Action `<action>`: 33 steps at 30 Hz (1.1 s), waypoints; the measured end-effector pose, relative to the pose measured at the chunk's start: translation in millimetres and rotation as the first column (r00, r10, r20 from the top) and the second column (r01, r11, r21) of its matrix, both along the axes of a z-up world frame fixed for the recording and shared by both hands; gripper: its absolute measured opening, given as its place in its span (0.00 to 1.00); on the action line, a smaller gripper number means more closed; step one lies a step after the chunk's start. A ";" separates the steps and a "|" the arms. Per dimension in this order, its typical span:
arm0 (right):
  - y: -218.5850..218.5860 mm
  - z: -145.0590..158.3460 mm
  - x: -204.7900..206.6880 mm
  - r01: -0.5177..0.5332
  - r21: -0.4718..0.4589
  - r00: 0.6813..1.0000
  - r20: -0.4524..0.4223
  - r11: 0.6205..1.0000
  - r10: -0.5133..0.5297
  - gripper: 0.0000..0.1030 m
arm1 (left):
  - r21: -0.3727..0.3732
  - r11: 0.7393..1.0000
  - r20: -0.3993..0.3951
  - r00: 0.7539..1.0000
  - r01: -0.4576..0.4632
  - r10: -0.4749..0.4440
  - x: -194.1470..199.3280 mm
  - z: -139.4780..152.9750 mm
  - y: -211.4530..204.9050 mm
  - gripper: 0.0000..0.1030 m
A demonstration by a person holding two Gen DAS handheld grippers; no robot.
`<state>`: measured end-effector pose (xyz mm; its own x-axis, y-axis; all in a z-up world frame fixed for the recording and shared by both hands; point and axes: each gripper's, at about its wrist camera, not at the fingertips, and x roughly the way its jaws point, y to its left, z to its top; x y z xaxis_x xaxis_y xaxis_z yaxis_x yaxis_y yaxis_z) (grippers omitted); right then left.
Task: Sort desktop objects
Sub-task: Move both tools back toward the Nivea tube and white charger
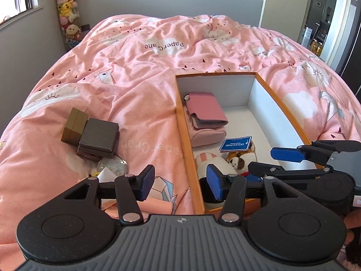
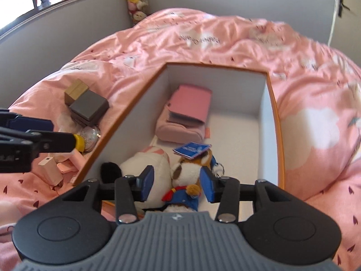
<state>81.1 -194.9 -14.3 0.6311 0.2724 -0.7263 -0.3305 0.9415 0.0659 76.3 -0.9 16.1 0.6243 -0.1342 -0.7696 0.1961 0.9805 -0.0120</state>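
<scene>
Sorting looks about half done. In the box (image 2: 274, 113), past the right gripper (image 2: 177, 186), lie a pink wallet (image 2: 191, 106) on a pouch (image 2: 178, 131); its open fingers straddle a plush dog (image 2: 187, 178) without pressing it, a white plush (image 2: 153, 167) beside. The left gripper (image 1: 181, 184) is open and empty; beyond its left finger, on the bed (image 1: 158, 45), two small boxes (image 1: 90, 133) and a glass globe (image 1: 112, 164) are left.

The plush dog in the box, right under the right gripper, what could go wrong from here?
The right gripper is open, its fingers close on either side of the plush dog; lifting away might snag its blue outfit and drag it out of the box. The glass ball beside the stacked dark cases could roll off the rumpled quilt if the left gripper nudges it.
</scene>
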 end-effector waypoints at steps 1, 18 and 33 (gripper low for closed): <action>3.3 1.6 -2.7 -0.017 0.005 1.000 0.014 1.000 0.017 0.46 | 0.005 1.000 0.006 1.000 -0.006 0.006 -1.8 0.4 2.2 0.58; 80.0 12.4 -15.3 -0.252 0.073 0.965 0.087 0.965 0.246 0.47 | 0.018 0.991 -0.026 0.991 -0.134 0.134 -11.0 -7.6 80.4 0.58; 141.6 -8.7 16.0 -0.373 0.036 0.928 -0.003 0.927 0.373 0.47 | -0.006 0.974 -0.105 0.969 -0.228 0.226 4.1 -28.0 140.1 0.63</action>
<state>97.1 -53.4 -23.0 0.4725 0.5115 -0.7177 -0.6567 0.7474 0.1002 80.4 139.2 -11.9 0.5575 -0.0125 -0.8301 -0.0345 0.9987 -0.0382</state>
